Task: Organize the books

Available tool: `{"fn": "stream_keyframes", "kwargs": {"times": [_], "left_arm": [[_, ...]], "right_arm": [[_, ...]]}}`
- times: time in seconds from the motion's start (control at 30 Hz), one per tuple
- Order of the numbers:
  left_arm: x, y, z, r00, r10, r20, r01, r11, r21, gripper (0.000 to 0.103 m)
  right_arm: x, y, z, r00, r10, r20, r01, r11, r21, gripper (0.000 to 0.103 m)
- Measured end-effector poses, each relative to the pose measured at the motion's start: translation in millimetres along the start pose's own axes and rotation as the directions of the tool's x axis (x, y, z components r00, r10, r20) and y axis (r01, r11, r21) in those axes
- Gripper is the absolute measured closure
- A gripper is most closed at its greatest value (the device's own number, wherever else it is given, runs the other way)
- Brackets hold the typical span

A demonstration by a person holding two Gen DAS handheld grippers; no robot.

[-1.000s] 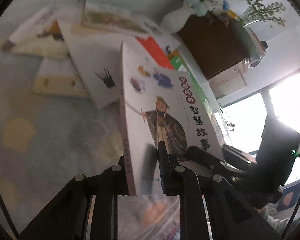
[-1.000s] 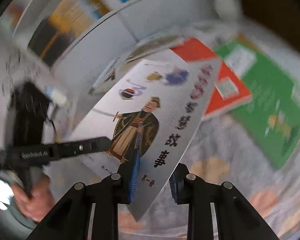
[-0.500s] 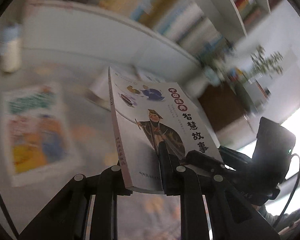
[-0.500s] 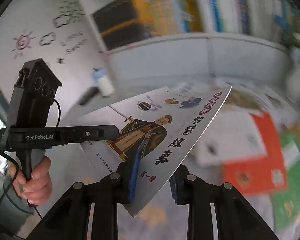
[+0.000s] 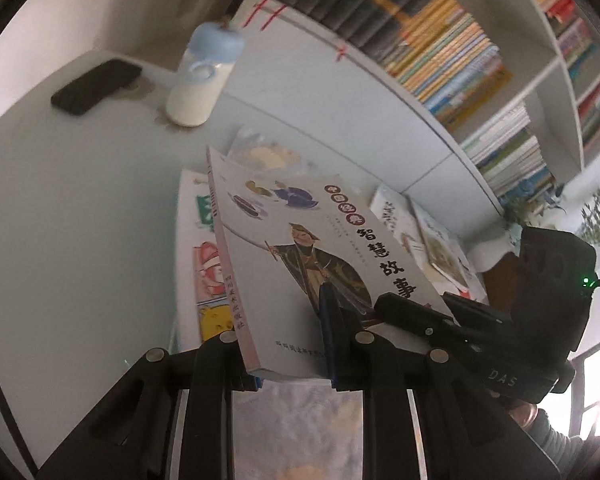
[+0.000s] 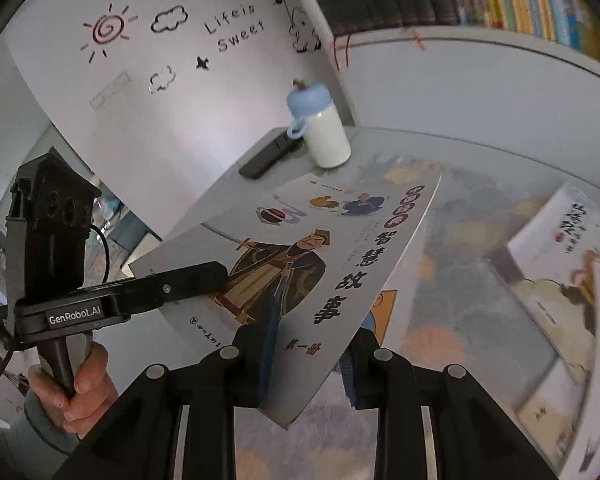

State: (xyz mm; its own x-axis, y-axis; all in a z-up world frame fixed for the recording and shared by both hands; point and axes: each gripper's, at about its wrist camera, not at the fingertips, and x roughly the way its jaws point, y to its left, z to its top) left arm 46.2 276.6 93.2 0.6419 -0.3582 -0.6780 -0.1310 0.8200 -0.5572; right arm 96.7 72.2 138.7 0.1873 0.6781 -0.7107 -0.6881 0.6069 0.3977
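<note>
A white storybook [image 5: 300, 264] with a robed figure and black Chinese title is held in the air by both grippers. My left gripper [image 5: 290, 364] is shut on its bottom edge near the spine. My right gripper [image 6: 308, 368] is shut on its lower corner; the same book shows in the right wrist view [image 6: 312, 264]. The right gripper's body shows in the left wrist view [image 5: 500, 328], the left one in the right wrist view [image 6: 140, 296]. A colourful picture book [image 5: 204, 264] lies flat under the held book. More books [image 6: 564, 288] lie to the right.
A white bottle with a blue cap [image 5: 200, 80] and a black phone [image 5: 96, 86] stand on the pale table [image 5: 80, 220] at the back. A bookshelf full of books [image 5: 440, 52] runs behind. A patterned mat [image 6: 460, 320] covers part of the table.
Both grippers have swung the held book leftward and up, away from the red and green books, toward the bottle and shelf. Both grips are unchanged.
</note>
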Motion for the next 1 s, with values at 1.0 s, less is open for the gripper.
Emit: {"fn": "stream_keyframes", "kwargs": {"times": [1.0], "left_arm": [[-16.5, -35.5, -62.1, 0.964, 0.247, -0.104, -0.224, 0.956, 0.191, 0.074]], "right_arm": [[-6.8, -47.1, -78.1, 0.979, -0.075, -0.190, 0.122, 0.959, 0.255, 0.063]]}}
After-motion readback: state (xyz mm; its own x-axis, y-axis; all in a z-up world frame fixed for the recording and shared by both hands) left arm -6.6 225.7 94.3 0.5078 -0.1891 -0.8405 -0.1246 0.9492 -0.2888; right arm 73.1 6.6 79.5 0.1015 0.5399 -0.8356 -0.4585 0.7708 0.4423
